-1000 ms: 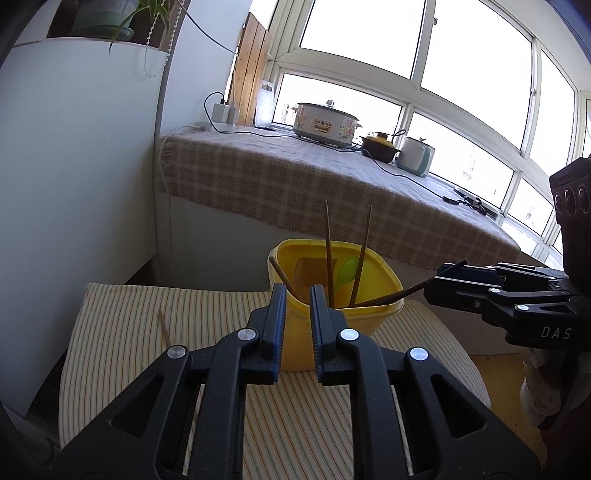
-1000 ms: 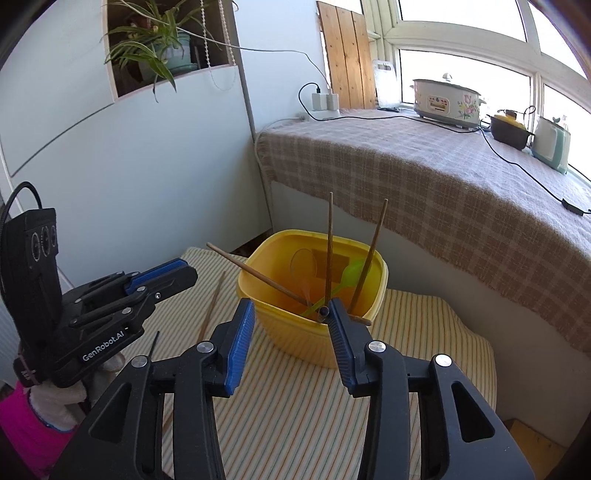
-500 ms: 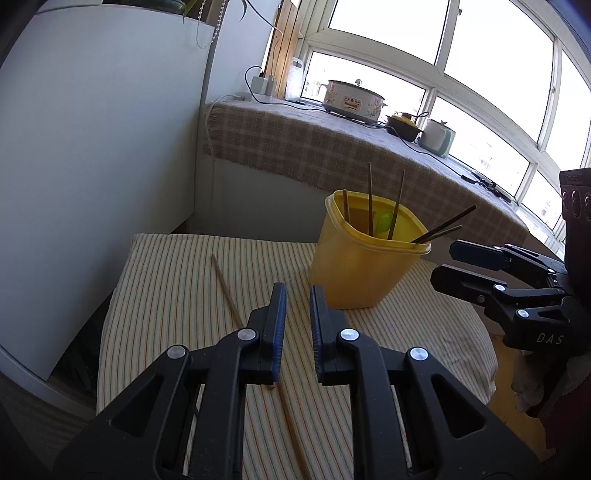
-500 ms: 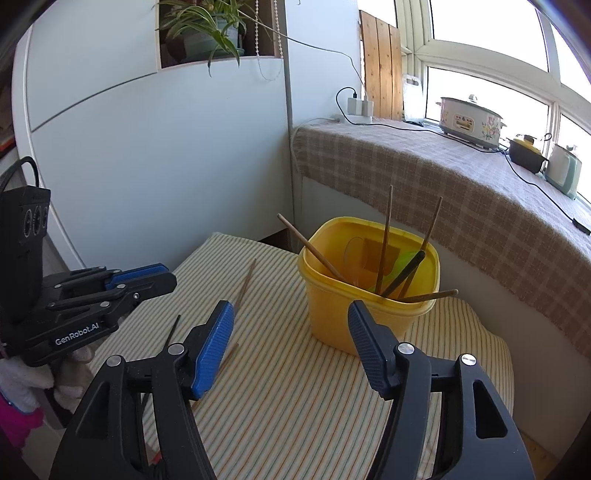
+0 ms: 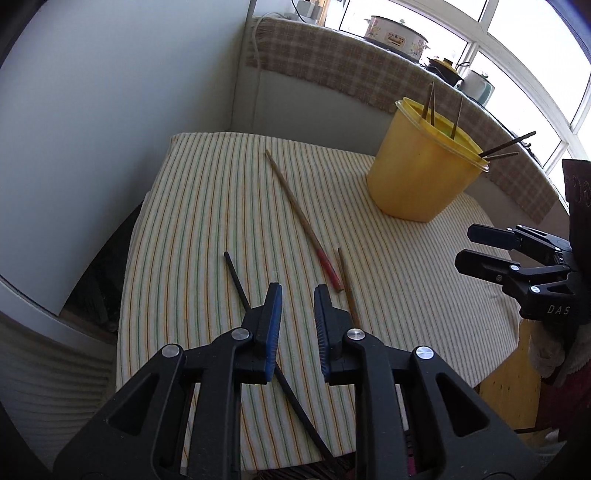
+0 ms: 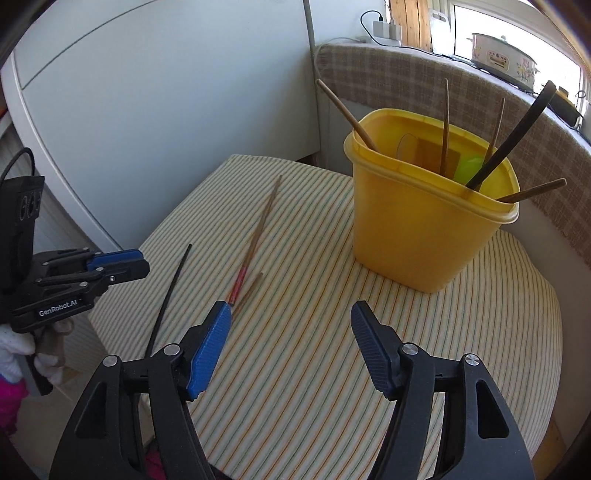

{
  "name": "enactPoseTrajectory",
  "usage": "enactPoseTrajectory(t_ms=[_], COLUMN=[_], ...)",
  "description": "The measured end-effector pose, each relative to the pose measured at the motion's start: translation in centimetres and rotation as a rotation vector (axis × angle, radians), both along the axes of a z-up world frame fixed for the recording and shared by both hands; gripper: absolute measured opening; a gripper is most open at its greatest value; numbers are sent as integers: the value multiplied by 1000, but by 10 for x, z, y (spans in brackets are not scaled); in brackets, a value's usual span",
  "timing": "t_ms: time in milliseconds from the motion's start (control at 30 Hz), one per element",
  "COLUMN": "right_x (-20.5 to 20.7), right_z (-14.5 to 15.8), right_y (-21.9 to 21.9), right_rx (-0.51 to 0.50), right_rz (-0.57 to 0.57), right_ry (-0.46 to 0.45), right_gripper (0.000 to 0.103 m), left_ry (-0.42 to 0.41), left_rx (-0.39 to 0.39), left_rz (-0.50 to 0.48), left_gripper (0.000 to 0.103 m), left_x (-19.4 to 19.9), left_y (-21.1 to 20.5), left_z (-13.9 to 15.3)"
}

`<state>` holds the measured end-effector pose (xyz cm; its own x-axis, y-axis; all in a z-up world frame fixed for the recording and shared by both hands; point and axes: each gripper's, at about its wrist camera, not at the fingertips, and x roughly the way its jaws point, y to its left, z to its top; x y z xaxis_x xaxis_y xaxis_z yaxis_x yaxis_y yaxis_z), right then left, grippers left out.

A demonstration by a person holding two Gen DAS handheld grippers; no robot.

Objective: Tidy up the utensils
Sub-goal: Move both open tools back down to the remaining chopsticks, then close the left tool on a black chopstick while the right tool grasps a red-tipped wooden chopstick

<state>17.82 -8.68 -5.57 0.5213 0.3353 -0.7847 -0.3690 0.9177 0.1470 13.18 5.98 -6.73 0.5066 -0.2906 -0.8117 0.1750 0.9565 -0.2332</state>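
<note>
A yellow container (image 5: 421, 177) (image 6: 424, 221) stands at the far right of the striped table (image 5: 207, 221) with several chopsticks upright in it. Three loose chopsticks lie on the cloth: a long wooden one with a red end (image 5: 295, 206) (image 6: 258, 229), a shorter brown one (image 5: 347, 284) (image 6: 251, 286) and a black one (image 5: 236, 273) (image 6: 170, 291). My left gripper (image 5: 298, 295) (image 6: 142, 264) hovers over them, its jaws a narrow gap apart and opening, holding nothing. My right gripper (image 6: 290, 310) (image 5: 463, 247) is open wide and still opening, with nothing between its fingers.
Behind the table runs a counter under a checked cloth (image 5: 351, 70) with a slow cooker (image 5: 395, 33). A white panel (image 5: 110, 92) closes the left side. The table's rounded near edge drops off just below the grippers. A gloved hand (image 6: 14, 354) holds the left gripper.
The right gripper let go of a chopstick into the yellow container and spread its jaws. Both grippers drew back from the container and tilted down; the loose chopsticks came into view.
</note>
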Motion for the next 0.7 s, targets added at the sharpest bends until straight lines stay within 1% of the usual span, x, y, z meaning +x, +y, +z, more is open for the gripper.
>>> enactPoseTrajectory(t_ms=[133,267,333,433,467,533,600,700], right_x=[2,3,6,12,14,18,21,24], right_z=[-17,-37,-46,-58,-60,-65,-68,-70], right_y=[13,31,38,47,49,53,54,54], right_rx=[10,13,26,48,44,37,42,38], right_rz=[15,35,39,30,25,11,-5,-18], right_ry=[95,216,279,361,375,392,418,442], right_gripper=[67,67,64,56,53,53,52,47], left_ry=[99,171,195,261,282,312,322,336], left_rx=[11,34,49,53,53,49,52,53], left_rz=[-9,-11,-21,-20,-8,-5,-6,-12], left_gripper=[16,16,16,16,16,16,16,16], left_x=[0,-1,0,5,6,9,11,15], left_y=[-1,-2,-4,-4,-3,-2,-2,-3], left_z=[-15,-24,-27,-38,-42,-48,-51,-53])
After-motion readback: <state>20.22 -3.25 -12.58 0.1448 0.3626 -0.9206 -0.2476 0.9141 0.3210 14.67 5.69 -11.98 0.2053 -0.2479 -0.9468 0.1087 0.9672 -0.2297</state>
